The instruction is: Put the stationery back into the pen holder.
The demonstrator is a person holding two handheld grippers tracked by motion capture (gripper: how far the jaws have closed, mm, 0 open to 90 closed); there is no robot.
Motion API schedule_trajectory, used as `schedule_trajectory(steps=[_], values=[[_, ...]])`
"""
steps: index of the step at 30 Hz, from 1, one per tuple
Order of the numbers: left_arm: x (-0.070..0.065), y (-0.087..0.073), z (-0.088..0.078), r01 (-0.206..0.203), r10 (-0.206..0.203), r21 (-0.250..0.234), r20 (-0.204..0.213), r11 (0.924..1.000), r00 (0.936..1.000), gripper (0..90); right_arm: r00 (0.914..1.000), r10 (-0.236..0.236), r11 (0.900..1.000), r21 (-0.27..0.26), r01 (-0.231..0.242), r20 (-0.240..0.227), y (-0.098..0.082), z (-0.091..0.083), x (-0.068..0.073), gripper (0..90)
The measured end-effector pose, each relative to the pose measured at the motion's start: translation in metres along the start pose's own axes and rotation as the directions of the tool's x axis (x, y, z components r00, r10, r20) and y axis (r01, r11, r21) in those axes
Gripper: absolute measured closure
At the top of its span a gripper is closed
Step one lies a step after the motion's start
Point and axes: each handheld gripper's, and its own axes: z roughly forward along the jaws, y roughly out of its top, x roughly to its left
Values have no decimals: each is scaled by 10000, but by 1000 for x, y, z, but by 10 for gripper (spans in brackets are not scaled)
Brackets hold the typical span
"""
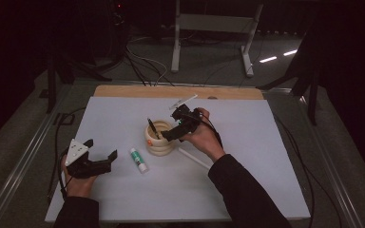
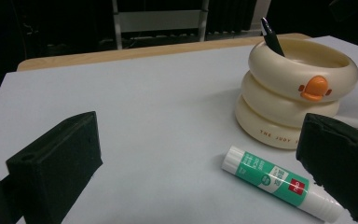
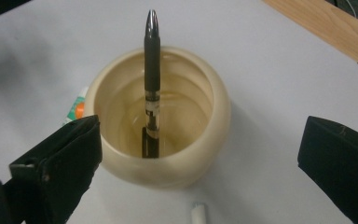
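The left gripper (image 1: 100,154) rests on the white mat (image 1: 247,175), jaws apart and empty. Just right lies a glue stick (image 1: 139,159). Next, the cream holder (image 1: 160,138) holds a black pen (image 1: 153,128), leaning up-left (tip inside). The right gripper (image 1: 171,134), jaws wide and empty, hovers beside it.

On the desk (image 1: 247,156) the holder (image 1: 160,142) stood mid-way, with the pen (image 1: 152,128) leaning inside it. The glue stick (image 1: 139,160) lay just near-left of it. My right tool (image 1: 171,134) hung over its right rim; my left tool (image 1: 100,153) sat well left, nearer me.
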Motion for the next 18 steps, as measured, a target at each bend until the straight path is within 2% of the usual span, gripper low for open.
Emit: schedule_trajectory(steps=[8,18], values=[[0,0,0,19,-19,8,1,10000,10000,4,10000,-26,9986,535,25,15,-4,-1,-4,0],[0,-1,1,29,-29,-31,-12,10000,10000,3,9999,22,9954,955,-33,112,-14,-2,-8,0]])
